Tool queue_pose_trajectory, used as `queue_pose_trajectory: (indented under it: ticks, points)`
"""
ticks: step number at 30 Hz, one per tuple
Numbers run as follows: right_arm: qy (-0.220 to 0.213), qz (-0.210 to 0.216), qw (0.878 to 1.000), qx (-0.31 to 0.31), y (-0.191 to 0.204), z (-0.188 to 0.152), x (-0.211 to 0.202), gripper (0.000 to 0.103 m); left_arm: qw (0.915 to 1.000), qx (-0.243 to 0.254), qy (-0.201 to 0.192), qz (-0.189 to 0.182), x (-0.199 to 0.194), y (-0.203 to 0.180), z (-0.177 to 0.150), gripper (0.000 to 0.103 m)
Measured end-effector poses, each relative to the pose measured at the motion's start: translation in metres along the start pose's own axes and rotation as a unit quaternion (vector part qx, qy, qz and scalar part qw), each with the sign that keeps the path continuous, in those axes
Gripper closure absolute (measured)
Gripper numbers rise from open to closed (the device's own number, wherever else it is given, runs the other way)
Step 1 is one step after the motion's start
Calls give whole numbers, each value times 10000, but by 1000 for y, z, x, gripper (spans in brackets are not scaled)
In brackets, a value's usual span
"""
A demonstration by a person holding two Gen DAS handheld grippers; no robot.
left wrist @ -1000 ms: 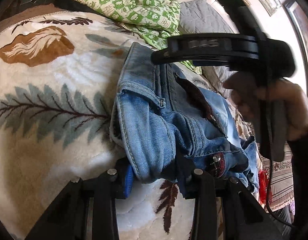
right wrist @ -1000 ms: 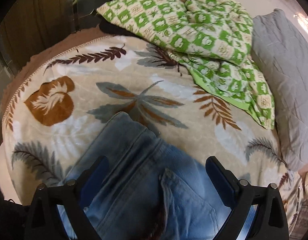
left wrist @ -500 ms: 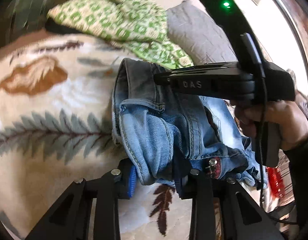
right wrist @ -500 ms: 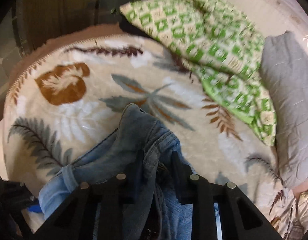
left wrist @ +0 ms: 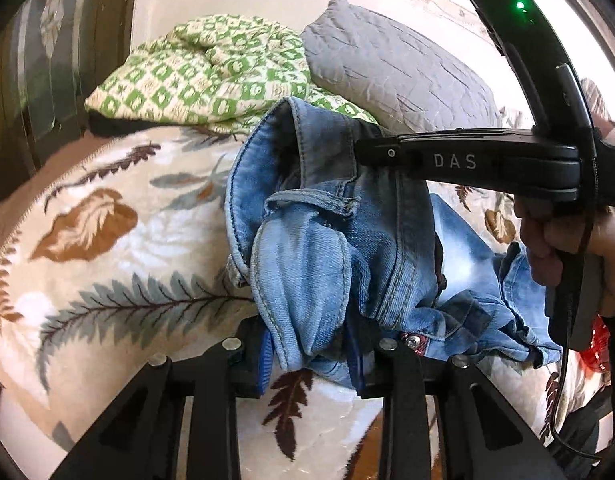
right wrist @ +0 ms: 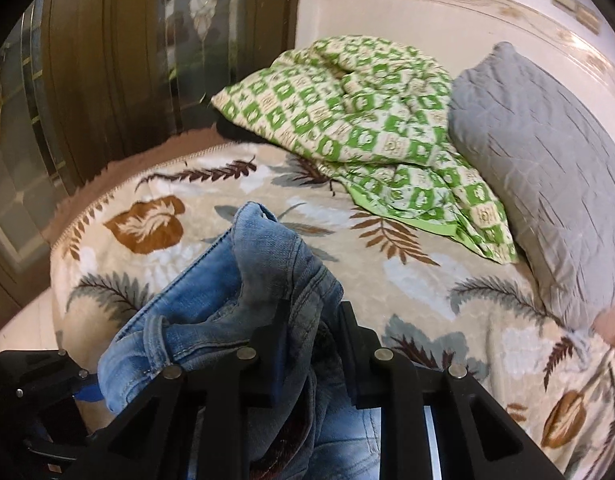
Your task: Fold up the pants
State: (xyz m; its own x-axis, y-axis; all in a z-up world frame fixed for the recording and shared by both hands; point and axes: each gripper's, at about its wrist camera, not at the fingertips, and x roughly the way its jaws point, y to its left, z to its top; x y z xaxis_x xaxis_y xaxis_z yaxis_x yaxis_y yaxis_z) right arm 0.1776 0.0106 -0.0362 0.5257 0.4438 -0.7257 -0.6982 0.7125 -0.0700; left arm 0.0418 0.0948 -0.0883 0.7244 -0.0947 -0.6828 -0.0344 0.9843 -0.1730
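Light blue jeans (left wrist: 339, 248) hang bunched above a leaf-patterned blanket (left wrist: 107, 264). My left gripper (left wrist: 311, 356) is shut on a fold of the waistband near the metal button. In the left wrist view the right gripper (left wrist: 371, 148) reaches in from the right and pinches the far part of the waistband, a hand (left wrist: 563, 240) behind it. In the right wrist view the right gripper (right wrist: 311, 340) is shut on a bunch of the jeans (right wrist: 227, 300), which drape leftward toward the left gripper's body (right wrist: 31, 400) at the lower left edge.
A green-and-cream checked quilt (right wrist: 367, 120) lies crumpled at the far side of the blanket (right wrist: 407, 280). A grey pillow (right wrist: 547, 168) leans at the right. Dark wooden panelling (right wrist: 107, 60) stands behind the bed's left edge. A red object (left wrist: 595, 344) shows at the right.
The right gripper closed from wide open onto the jeans' waistband. Both grippers rose, lifting the denim off the blanket, and the views now take in more of the wall and pillow.
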Motion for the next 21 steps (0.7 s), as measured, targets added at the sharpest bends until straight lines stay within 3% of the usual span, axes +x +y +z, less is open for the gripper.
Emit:
queue_pose_trajectory:
  ticks: [15,17,21]
  points:
    - [-551,221,9928,1045,-70,-38,-62,82,9948,893,-266,414,-30,-80,14,72]
    - [-635,242,9903,1210,-82,-46,-72,88,9938,1003,-277,388,-31,-94,15,72]
    - [-797,211,9841,1574,-113,-65,-95,90,9915,1211,-315,371,-32,-125,13,72]
